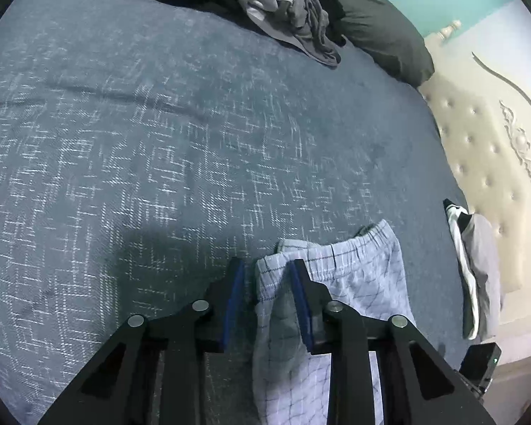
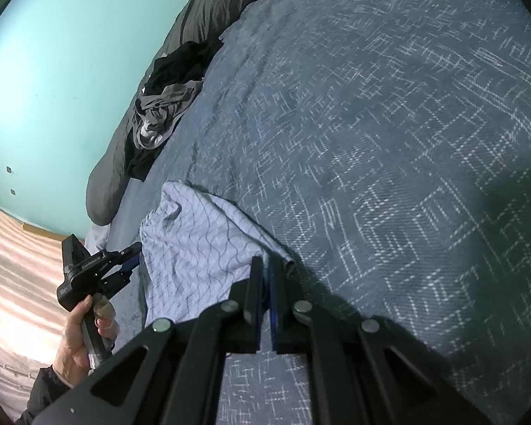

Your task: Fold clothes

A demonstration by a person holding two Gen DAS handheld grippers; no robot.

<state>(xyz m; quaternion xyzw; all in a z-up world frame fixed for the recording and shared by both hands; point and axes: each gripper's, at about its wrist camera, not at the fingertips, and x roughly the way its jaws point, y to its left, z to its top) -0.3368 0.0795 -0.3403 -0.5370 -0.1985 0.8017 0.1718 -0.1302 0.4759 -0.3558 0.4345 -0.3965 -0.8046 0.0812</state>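
Checked pyjama trousers, being held at the near edge of a bed

Left to right: the left gripper (image 1: 267, 272) is standing with jaws apart, the waistband of the checked trousers (image 1: 354, 269) running between them, seemingly ungripped, though the cloth hides the contact. The right gripper (image 2: 263, 269) is pressing its jaws nearly together on a hem corner of that garment, which is lying half-spread and rumpled on the blue bedspread (image 1: 159, 159). At the far side a loose heap of grey and black clothes (image 1: 286, 10) is resting against a dark pillow (image 1: 382, 35); at far right a folded-looking pile (image 1: 474, 269) is sitting. Some folding appears done, more remaining.
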